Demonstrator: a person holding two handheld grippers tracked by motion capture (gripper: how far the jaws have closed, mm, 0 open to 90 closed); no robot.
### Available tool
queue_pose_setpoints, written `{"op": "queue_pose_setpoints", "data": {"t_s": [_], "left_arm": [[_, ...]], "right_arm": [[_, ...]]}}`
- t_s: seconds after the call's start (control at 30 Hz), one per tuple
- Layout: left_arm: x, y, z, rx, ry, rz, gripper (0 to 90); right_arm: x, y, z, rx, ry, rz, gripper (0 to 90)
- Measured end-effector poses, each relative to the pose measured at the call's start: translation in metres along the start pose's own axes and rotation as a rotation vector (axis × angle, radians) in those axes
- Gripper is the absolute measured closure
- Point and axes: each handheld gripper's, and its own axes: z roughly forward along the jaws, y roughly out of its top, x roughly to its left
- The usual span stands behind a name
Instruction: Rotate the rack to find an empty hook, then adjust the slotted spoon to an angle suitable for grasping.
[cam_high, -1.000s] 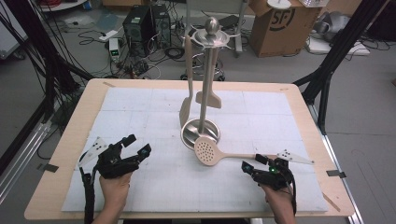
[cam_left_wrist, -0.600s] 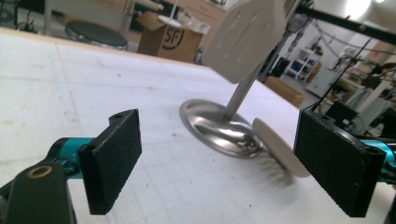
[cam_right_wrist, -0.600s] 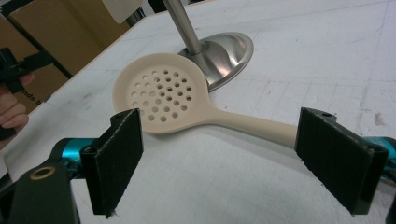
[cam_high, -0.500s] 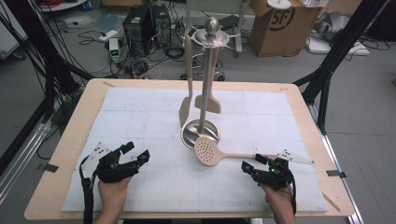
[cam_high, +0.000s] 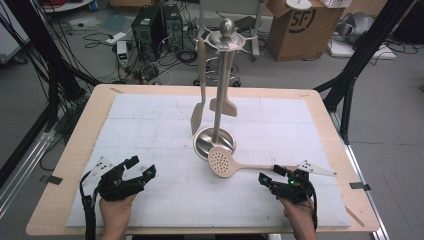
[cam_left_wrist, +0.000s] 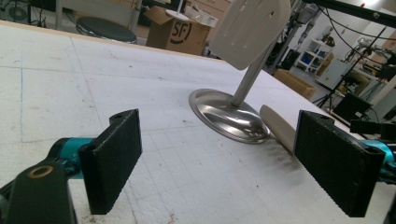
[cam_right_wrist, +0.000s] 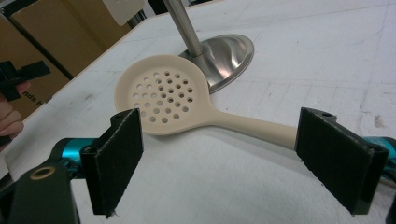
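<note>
On the table, skimmer (cam_high: 227, 162) flat, handle toward right gripper (cam_high: 274, 176).

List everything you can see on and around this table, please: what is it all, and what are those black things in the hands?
Slotted spoon: one, cream, lying on the mat, its head against the stand's base.
Utensil stand: one, silver, mid-table, round dished base.
Hanging spatulas: two, cream, on the stand.
Mat: one, white, covering the tabletop.
Table: one, pale wood.
Cardboard box: one, brown, on the floor beyond.
Computer tower: black, on the floor, among cables.
Left gripper: black, jaws open, on the mat near left.
Right gripper: black, jaws open, at the spoon's handle end.
</note>
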Motion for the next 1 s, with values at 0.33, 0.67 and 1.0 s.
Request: {"op": "queue_pose_setpoints", "data": {"t_s": [0.33,0.67,1.0], "left_arm": [[0.004,-0.004,-0.001,0.012,-0.009,-0.010,16.1],[0.007,-0.001,-0.004,-0.004,-0.011,-0.011,16.1],[0.007,-0.002,-0.004,-0.005,-0.009,-0.015,16.1]], "right_arm": [[-0.001,0.000,0.000,0.000,-0.003,-0.003,14.7],[-0.004,-0.001,-0.001,0.003,-0.043,0.005,19.7],[-0.015,-0.005,0.001,0.093,-0.140,0.030,62.8]]}}
